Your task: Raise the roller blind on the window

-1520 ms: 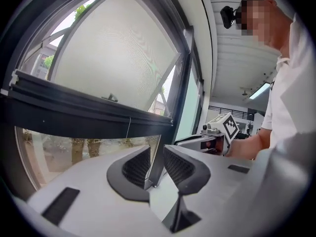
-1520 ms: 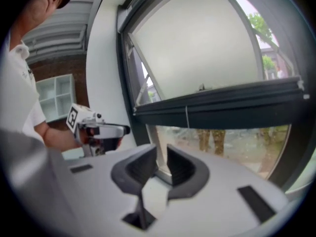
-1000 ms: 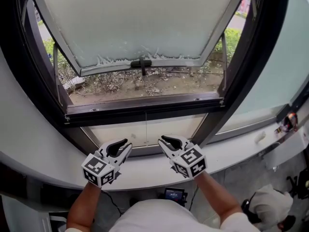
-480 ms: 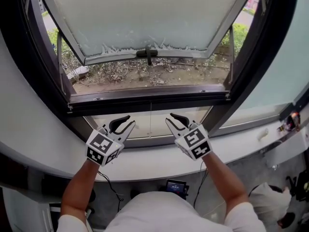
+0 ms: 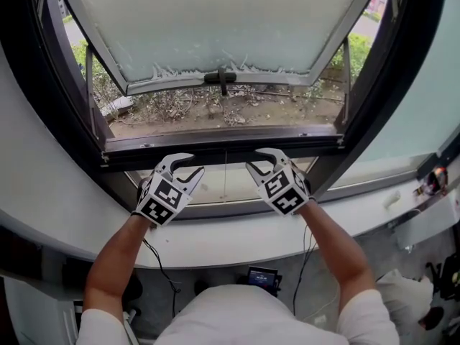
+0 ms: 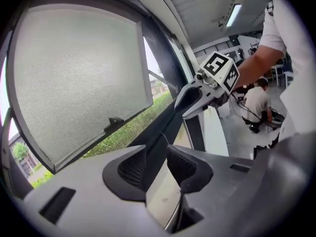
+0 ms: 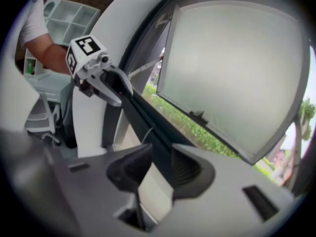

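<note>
Both the left hand-held gripper (image 5: 192, 165) and the right hand-held gripper (image 5: 256, 160) had just been opening their jaws. They held nothing, with tips at the dark crossbar (image 5: 223, 146). The pale roller blind (image 5: 215, 185) hung just below it.

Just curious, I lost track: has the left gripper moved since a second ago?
Yes: the left gripper has moved up the picture to the dark window crossbar, jaws just opening, nothing between them.

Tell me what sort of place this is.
Probably an office or lab, at a ground-floor window. The frosted window pane is tilted open over dirt and shrubs. A ceiling strip light and white shelves show in the room behind.
</note>
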Demonstrator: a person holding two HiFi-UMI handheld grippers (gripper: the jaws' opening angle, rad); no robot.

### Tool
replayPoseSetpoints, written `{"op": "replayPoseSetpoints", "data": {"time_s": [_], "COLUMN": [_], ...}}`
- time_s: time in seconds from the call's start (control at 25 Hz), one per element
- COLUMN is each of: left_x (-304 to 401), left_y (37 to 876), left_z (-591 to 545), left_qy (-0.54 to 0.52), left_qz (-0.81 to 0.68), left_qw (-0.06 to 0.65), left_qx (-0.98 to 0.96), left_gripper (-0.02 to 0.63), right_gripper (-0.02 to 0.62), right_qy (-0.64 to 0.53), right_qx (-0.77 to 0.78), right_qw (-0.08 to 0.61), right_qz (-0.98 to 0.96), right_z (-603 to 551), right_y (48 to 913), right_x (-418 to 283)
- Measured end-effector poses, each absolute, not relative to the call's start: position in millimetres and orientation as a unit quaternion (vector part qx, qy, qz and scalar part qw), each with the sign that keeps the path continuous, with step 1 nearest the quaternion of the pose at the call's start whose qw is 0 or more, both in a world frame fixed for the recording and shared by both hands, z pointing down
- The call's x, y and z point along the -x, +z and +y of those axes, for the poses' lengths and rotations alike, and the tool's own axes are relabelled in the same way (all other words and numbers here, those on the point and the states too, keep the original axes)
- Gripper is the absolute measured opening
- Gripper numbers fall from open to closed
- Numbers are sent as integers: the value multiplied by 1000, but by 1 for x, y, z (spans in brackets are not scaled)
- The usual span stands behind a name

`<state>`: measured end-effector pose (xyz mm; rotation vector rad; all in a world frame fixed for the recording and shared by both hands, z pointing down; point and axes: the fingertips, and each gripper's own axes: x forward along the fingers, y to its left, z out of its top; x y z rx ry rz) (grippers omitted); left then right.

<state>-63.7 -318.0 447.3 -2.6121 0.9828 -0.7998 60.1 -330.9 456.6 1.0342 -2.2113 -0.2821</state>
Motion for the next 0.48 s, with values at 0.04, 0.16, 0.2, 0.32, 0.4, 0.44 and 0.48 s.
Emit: {"op": "replayPoseSetpoints", "data": {"time_s": [0.04,0.16,0.2,0.32,0.4,0.44,0.48], "left_x": [62,59,59,62,65,65,65], "left_y": [451,462,466,475,478,478,479], "left_z": [-322,-331,-334,-342,-346,-347,-348], "left_qy": [-289,-333,-345,-372,-383,-388,-393], "left_qz": [332,319,317,316,316,316,315], "left_qw": [129,158,165,175,181,185,190], "left_qx": [889,873,868,855,849,846,843], "left_gripper": [134,151,152,154,160,160,161], "right_gripper": [118,137,144,155,155,155,155], "right_qy": [-122,-172,-192,-251,-280,-293,-303], "right_qx": [-392,-376,-371,-362,-357,-354,-351], "right_qw": [353,411,429,474,501,513,523], "right_qz": [-841,-813,-801,-763,-737,-725,-715], "right_z": [-336,-347,-350,-359,-363,-365,-366], "right_y": [459,471,474,481,484,486,488], "right_x": [-61,-61,-61,-64,-67,-68,-69]}}
